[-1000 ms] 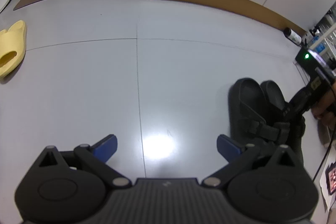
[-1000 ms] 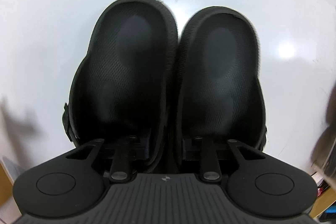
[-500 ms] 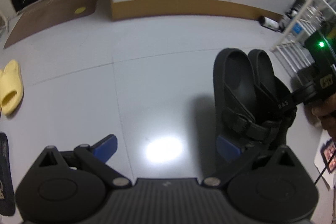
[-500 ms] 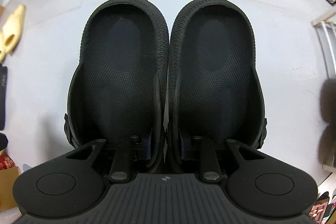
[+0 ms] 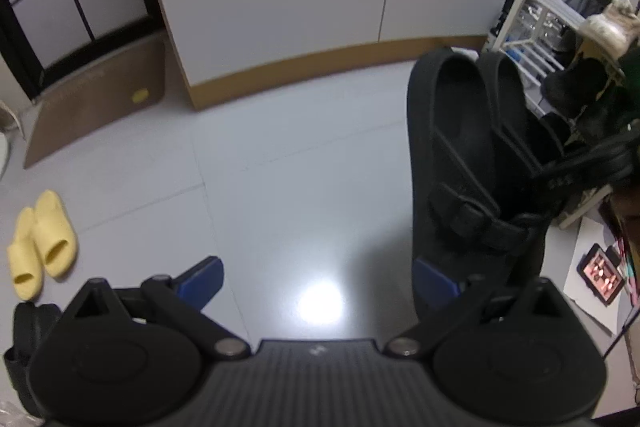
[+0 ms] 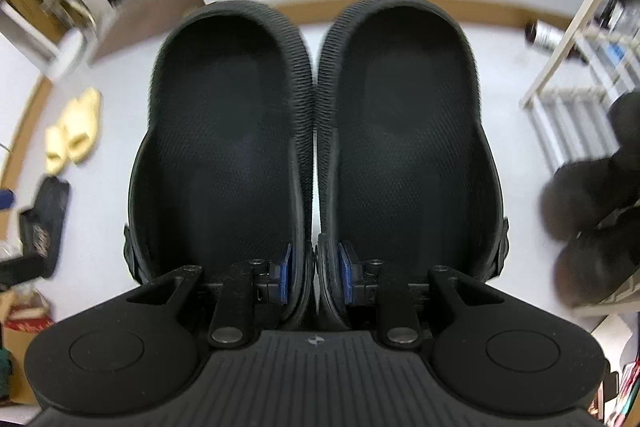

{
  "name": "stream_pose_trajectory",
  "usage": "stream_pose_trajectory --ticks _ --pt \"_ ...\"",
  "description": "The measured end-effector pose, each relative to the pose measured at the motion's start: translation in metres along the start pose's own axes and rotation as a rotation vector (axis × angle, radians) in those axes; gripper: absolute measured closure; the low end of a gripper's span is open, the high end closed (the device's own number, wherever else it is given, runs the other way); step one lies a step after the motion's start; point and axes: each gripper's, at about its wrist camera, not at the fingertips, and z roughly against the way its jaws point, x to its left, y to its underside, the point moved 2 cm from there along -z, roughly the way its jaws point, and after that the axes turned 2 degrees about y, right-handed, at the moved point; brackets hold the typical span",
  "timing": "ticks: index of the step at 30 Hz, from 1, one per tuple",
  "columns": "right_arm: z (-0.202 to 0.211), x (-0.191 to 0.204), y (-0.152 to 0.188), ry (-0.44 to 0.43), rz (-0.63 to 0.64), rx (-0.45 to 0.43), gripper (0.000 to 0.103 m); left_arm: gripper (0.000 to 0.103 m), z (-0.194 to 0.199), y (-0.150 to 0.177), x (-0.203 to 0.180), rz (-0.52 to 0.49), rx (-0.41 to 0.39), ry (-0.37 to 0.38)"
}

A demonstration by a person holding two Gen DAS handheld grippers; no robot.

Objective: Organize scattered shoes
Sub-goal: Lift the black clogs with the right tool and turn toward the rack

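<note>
Underneath all, pale grey glossy tiled floor (image 5: 304, 187), met by a white wall with tan baseboard (image 5: 320, 61). At the right edge, a white wire shoe rack (image 5: 560, 11) with dark shoes on it. Held up off the floor beside that rack, a pair of black textured rubber strap sandals (image 6: 316, 147), side by side, soles tilted, toes pointing away. Right gripper (image 6: 314, 277) narrowed and clamped on the sandals' two adjoining inner side walls, blue pads (image 6: 285, 277) pressing from either side. Left gripper (image 5: 316, 277) spread wide, blue-tipped fingers (image 5: 200, 279) well apart, nothing between them, only bare floor below. Far left on the floor, a pair of yellow foam slides (image 5: 42, 241) lying together, near a dark flat slipper (image 5: 24, 343) partly hidden.
</note>
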Motion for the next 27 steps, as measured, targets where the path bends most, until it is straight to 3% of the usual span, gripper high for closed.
stream_pose_trajectory --ticks 6,10,14,21,27 --pt "0.080 -0.015 0.012 -0.015 0.036 -0.212 0.076 0.001 0.052 -0.003 -0.030 -0.017 -0.061 -0.009" --pt "0.111 -0.037 -0.006 0.004 0.057 -0.317 0.076 0.001 0.087 -0.010 -0.053 -0.031 -0.113 -0.009" --pt "0.132 -0.056 -0.014 0.003 0.037 -0.379 0.076 0.001 0.115 -0.014 -0.073 -0.040 -0.138 -0.013" --pt "0.166 -0.086 0.006 -0.021 -0.024 -0.465 0.076 0.001 0.151 -0.021 -0.106 -0.031 -0.224 0.007" --pt "0.177 -0.101 0.012 0.012 -0.038 -0.523 0.076 0.001 0.133 -0.027 -0.121 0.004 -0.266 0.056"
